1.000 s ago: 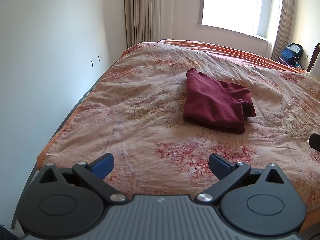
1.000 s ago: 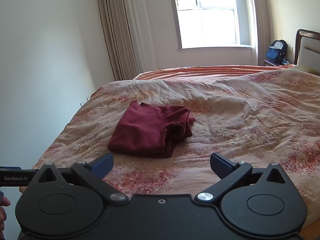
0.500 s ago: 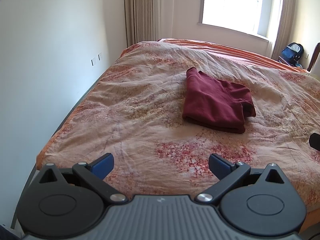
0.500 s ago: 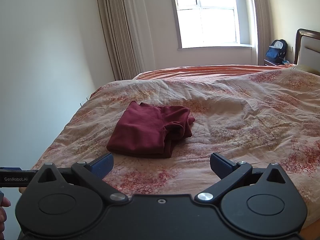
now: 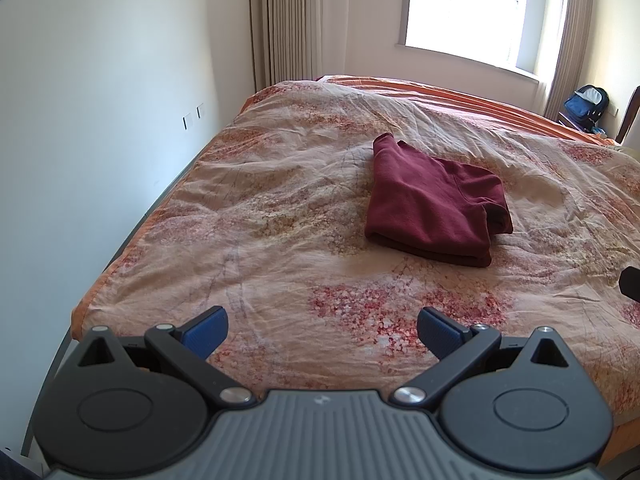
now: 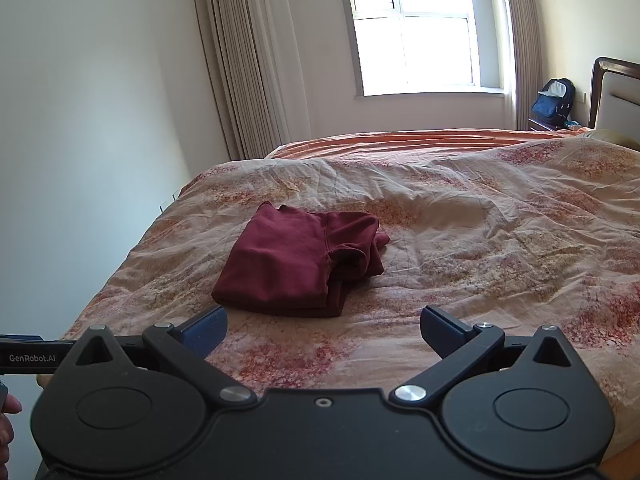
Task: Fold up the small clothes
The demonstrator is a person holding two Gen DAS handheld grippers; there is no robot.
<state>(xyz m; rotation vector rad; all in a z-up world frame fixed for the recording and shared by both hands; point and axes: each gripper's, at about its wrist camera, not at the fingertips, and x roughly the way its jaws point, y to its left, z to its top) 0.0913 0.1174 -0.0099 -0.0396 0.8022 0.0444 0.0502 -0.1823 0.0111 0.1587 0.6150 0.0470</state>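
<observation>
A dark red garment (image 5: 432, 204) lies folded into a thick rectangle on the floral quilt (image 5: 280, 216), ahead and to the right in the left wrist view. In the right wrist view the same garment (image 6: 296, 264) sits ahead and slightly left, its bunched edge facing right. My left gripper (image 5: 322, 330) hovers over the near part of the bed, open, with nothing between its blue pads. My right gripper (image 6: 322, 330) is also open and empty, just short of the garment's near edge.
The bed's left edge (image 5: 132, 248) runs close to a white wall. A blue backpack (image 6: 554, 98) rests by the headboard (image 6: 616, 100) at the far right. Curtains (image 6: 248, 60) and a bright window (image 6: 412, 28) stand behind the bed. A hand (image 6: 8, 420) shows at the lower left.
Both views have shifted only slightly; the garment sits a touch higher in the left wrist view. Both grippers stay open and the garment has not moved.
</observation>
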